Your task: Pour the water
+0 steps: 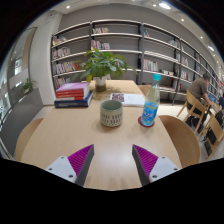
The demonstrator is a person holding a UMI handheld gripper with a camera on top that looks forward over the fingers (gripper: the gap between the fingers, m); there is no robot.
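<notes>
The water bottle (150,104) stands upright on the wooden table (60,140), beyond the fingers at about one o'clock. A cup (111,113) sits just left of it at twelve. The gripper (113,163) hovers empty, its fingers apart. Stacked books (73,94) lie at ten o'clock, a potted plant (102,66) behind the cup.

Gripper (113,163): two fingers visible. Each finger has a white outer body with an angular, wedge-like outline. Inner faces carry magenta pads (81,160) with a fine ribbed texture. Fingers spread, wide gap between them. No cables, screws or markings discernible.
</notes>
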